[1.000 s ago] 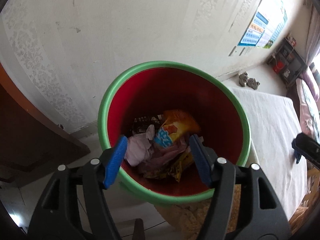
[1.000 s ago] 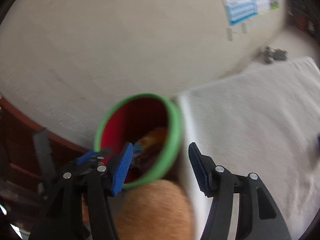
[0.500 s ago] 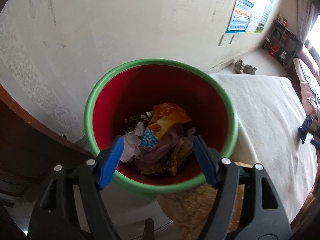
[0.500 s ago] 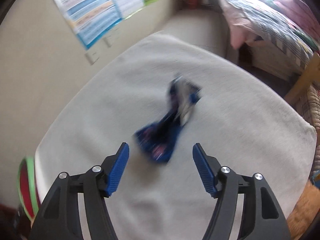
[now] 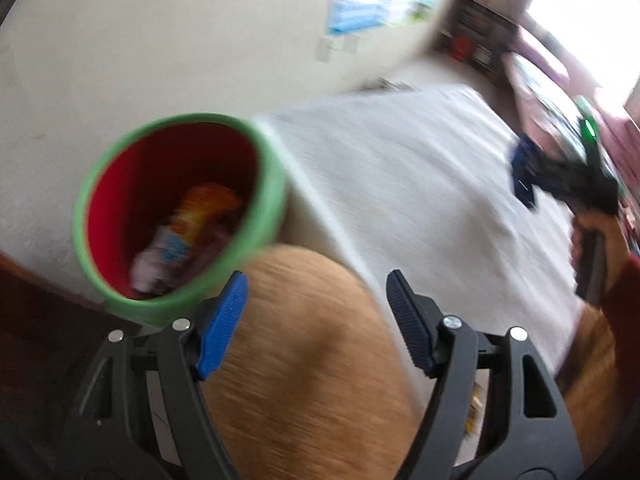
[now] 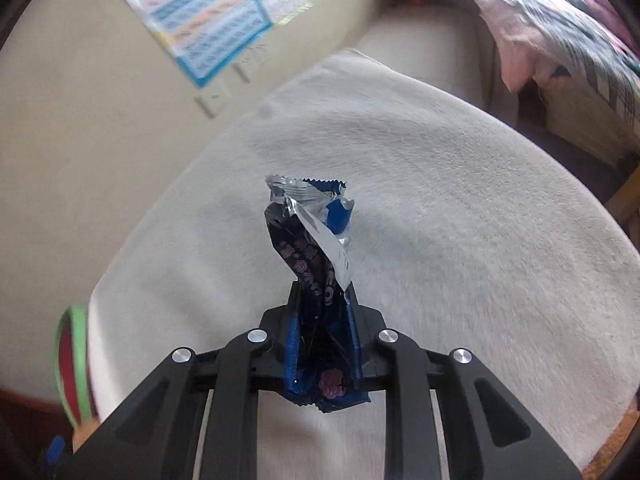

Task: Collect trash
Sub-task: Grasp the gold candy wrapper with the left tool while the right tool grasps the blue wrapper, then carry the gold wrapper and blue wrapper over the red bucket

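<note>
The right claw is now clamped on a dark blue snack wrapper, gripping its lower part while the torn, silvery top stands up ahead of the pads. Half a second ago those pads were spread wide with the wrapper lying loose on the white cloth-covered surface; now the grasp is made and the wrapper looks lifted clear of the cloth, though the view cannot settle that.

The left claw hangs wide and empty near the surface's left edge, and has swung away from directly above the red bin with the green rim. The bin sits just off that left edge, already holding crumpled packets. From the left view the right claw shows far off toward the right edge.

By my judgement, the pickup is done; what remains is carrying the wrapper across the surface to the bin and dropping it.
</note>
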Available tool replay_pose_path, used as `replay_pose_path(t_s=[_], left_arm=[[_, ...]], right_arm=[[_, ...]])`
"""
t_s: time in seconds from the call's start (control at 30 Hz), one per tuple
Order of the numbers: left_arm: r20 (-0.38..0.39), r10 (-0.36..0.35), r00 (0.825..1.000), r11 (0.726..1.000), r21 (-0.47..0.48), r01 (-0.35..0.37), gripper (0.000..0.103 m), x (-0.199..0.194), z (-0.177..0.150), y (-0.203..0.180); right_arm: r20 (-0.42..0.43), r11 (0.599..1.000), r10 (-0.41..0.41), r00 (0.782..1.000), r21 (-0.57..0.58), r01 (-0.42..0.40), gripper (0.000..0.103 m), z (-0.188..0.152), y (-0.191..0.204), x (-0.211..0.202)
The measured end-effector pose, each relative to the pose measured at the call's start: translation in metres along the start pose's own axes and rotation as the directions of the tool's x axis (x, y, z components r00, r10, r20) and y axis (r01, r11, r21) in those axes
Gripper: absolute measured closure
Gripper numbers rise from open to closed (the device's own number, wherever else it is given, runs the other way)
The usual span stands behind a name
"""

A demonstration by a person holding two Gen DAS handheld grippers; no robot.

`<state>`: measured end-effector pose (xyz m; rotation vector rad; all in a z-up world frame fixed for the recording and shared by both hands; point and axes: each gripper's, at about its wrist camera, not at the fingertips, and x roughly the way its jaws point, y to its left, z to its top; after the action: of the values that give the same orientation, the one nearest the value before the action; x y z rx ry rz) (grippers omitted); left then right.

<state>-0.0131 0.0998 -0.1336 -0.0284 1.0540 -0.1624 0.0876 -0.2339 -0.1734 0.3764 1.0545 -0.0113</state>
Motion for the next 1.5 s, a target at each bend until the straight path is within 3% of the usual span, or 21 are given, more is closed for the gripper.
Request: replay_pose_path(t_s=[0.1, 0.2, 0.27, 0.37, 0.43, 0.5, 0.57, 0.7, 0.8, 1.03, 1.2, 1.5], left_arm=[[-0.068, -0.09, 0.994, 0.983, 0.154, 0.1, 0.034, 0.0, -0.017, -0.044], [-0.18, -0.147, 0.973, 0.945, 0.264, 0.192, 0.034, 0.008, -0.037, -0.081], [-0.24, -0.142, 0.96, 0.925, 0.314, 0.215, 0.034, 0.017, -0.049, -0.098], [-0.329, -0.043, 0.943, 0.889, 0.419, 0.187, 0.034, 0.042, -0.072, -0.122], [-0.344, 0.0, 0.939, 0.88, 0.446, 0.163, 0.04, 0.053, -0.077, -0.127], [-0.359, -0.009, 0.933, 0.885, 0.432, 0.174, 0.063, 0.058, -0.075, -0.127], [-0.368, -0.027, 0.93, 0.894, 0.407, 0.187, 0.066, 0.061, -0.073, -0.124], [-0.315, -0.071, 0.946, 0.918, 0.35, 0.185, 0.072, 0.05, -0.064, -0.112], [-0.23, -0.092, 0.969, 0.949, 0.273, 0.155, 0.074, 0.036, -0.049, -0.098], [-0.014, -0.041, 0.999, 0.978, 0.205, 0.043, 0.075, 0.001, -0.006, -0.081], [0.124, -0.016, 0.992, 0.989, 0.146, -0.003, 0.075, -0.022, 0.029, -0.066], [0.26, 0.011, 0.965, 0.997, 0.067, -0.029, 0.075, -0.052, 0.062, -0.053]], right_arm=[[0.0, 1.0, 0.017, 1.0, -0.012, -0.017, 0.084, -0.016, -0.001, -0.022], [0.002, 0.997, 0.067, 0.998, 0.04, -0.067, 0.083, -0.026, -0.004, -0.036], [0.014, 0.996, 0.074, 0.997, 0.042, -0.075, 0.083, -0.034, -0.004, -0.044], [0.021, 0.998, 0.065, 0.998, 0.023, -0.065, 0.082, -0.046, 0.001, -0.053], [0.019, 0.998, 0.06, 0.998, 0.009, -0.06, 0.082, -0.053, 0.004, -0.054], [0.016, 0.999, 0.044, 0.999, -0.018, -0.043, 0.082, -0.058, 0.01, -0.051], [0.015, 0.999, 0.044, 0.999, -0.028, -0.044, 0.082, -0.062, 0.013, -0.049], [0.011, 0.996, 0.051, 0.999, -0.074, -0.05, 0.082, -0.072, 0.025, -0.05], [0.016, 0.991, 0.05, 0.999, -0.129, -0.048, 0.082, -0.079, 0.036, -0.052], [0.025, 0.983, 0.062, 0.998, -0.172, -0.057, 0.082, -0.09, 0.051, -0.06], [0.032, 0.984, 0.063, 0.997, -0.171, -0.057, 0.082, -0.094, 0.055, -0.069], [0.078, 0.981, 0.09, 0.993, -0.179, -0.075, 0.081, -0.092, 0.071, -0.096]])
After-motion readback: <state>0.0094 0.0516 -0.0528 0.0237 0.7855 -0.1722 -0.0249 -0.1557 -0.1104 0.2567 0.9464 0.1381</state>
